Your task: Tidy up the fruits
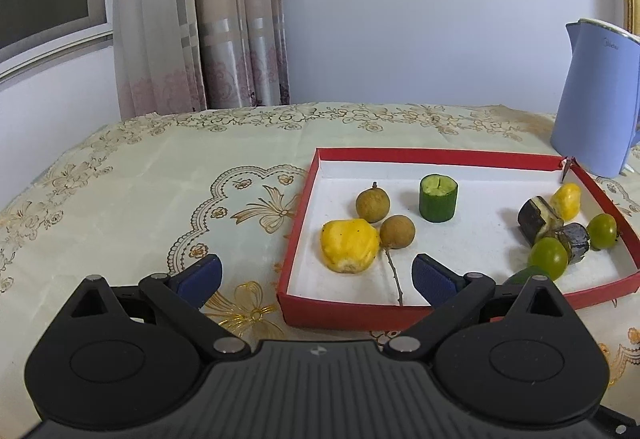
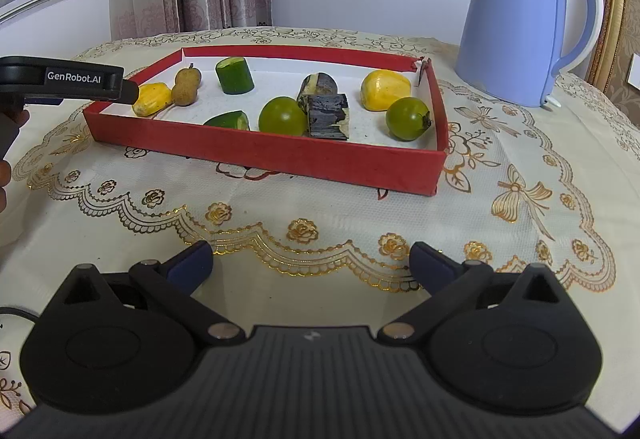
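A red tray (image 1: 298, 207) (image 2: 264, 155) with a white floor holds the fruit. In it lie a yellow pineapple chunk (image 1: 349, 246) (image 2: 149, 99), two brown longans (image 1: 373, 204) (image 1: 397, 232) (image 2: 186, 85), an upright cucumber piece (image 1: 438, 198) (image 2: 235, 75), two dark eggplant pieces (image 1: 538, 218) (image 2: 329, 116), two green tomatoes (image 1: 547, 258) (image 2: 282, 116) (image 2: 407, 118), a second yellow chunk (image 1: 566, 201) (image 2: 385, 89) and a lying cucumber piece (image 2: 228, 120). My left gripper (image 1: 316, 275) is open and empty, straddling the tray's near left corner. My right gripper (image 2: 310, 265) is open and empty over the cloth, in front of the tray.
A blue electric kettle (image 1: 596, 95) (image 2: 520, 23) stands behind the tray's right corner. The table wears a cream embroidered cloth (image 1: 140, 179) (image 2: 320, 207). Curtains (image 1: 200, 15) and a window are behind. A white round object (image 2: 12, 323) shows at the right wrist view's lower left edge.
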`<state>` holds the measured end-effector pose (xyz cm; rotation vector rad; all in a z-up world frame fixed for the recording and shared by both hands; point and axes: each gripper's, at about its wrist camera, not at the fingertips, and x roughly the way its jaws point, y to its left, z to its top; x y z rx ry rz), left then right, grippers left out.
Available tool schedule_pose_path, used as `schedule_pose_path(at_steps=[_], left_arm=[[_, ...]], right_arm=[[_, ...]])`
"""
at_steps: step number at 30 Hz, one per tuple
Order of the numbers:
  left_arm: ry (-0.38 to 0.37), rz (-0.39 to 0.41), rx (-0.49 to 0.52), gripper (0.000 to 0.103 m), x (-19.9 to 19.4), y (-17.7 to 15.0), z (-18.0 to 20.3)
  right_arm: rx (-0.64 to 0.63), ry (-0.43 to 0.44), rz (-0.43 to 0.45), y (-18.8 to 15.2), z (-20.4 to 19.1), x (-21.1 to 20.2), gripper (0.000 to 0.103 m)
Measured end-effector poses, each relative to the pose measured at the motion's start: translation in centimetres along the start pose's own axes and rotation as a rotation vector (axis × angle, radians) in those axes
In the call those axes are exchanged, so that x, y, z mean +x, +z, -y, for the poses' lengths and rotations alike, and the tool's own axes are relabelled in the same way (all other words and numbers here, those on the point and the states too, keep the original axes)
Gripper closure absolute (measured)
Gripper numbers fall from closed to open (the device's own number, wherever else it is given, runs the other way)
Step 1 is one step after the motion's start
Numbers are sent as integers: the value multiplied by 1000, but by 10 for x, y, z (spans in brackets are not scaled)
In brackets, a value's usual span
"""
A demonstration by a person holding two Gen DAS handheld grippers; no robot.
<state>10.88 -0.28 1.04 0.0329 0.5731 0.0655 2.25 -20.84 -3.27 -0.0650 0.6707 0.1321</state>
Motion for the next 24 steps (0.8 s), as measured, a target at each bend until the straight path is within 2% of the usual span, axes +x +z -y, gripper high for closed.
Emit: schedule_pose_path(at_steps=[24], left_arm=[[-17,-22,4,1,5,0,1]], right_arm=[[0,0,0,0,0,0,0]])
